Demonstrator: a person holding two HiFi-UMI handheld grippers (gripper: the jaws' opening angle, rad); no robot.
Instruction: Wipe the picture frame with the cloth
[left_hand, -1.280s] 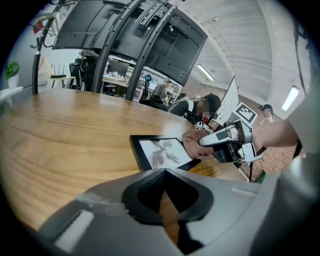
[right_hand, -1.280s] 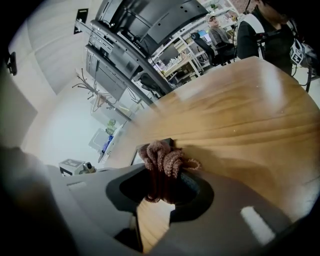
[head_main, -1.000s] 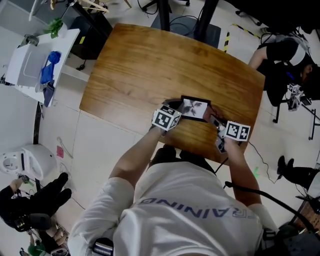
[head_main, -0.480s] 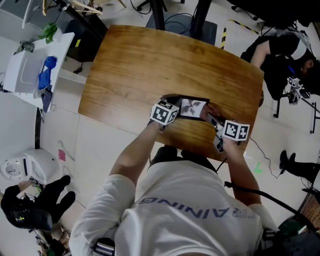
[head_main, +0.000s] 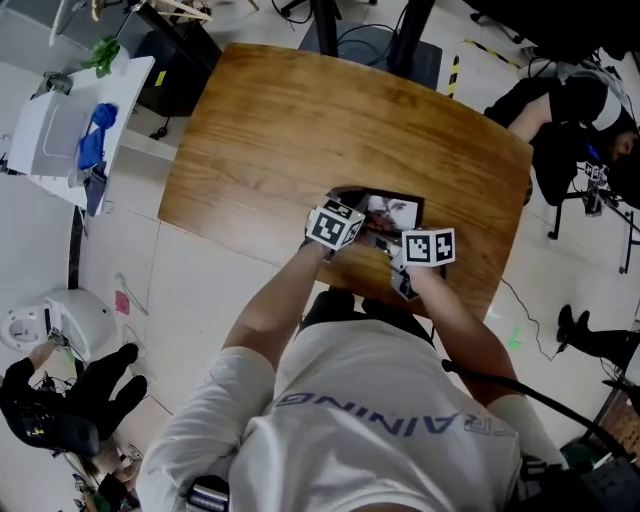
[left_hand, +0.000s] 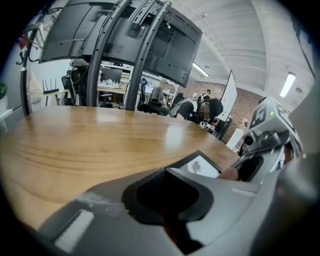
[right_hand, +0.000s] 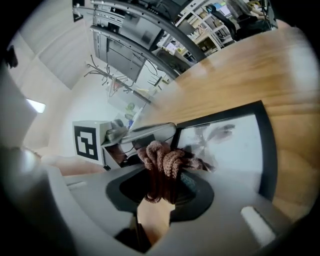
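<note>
Picture frame (head_main: 398, 210) with a black border lies flat on the wooden table (head_main: 300, 130), close to the table's near edge and directly in front of the person. Both grippers are on it, one at each side.

Left gripper (head_main: 350, 214) sits at the frame's left end. In the left gripper view its jaws (left_hand: 167, 175) are drawn together, with the dark edge of the frame (left_hand: 200, 165) running in between them, so it has hold of the frame by that edge. The white picture under the glass shows just past the jaw tips, and the table (left_hand: 75, 145) stretches away beyond.

Right gripper (head_main: 386, 243) comes in from the near right, its tips over the frame's glass. In the right gripper view its jaws (right_hand: 160, 175) are clamped on a bunched brown cloth (right_hand: 162, 160), whose knotted folds stick out ahead of the jaws and lie against the glass at the left part of the frame (right_hand: 235, 145). The left gripper's marker cube (right_hand: 92, 140) appears just beyond the cloth, at the frame's far corner in that view.

The two grippers are close together, with only part of the frame showing between and above them in the head view.
</note>
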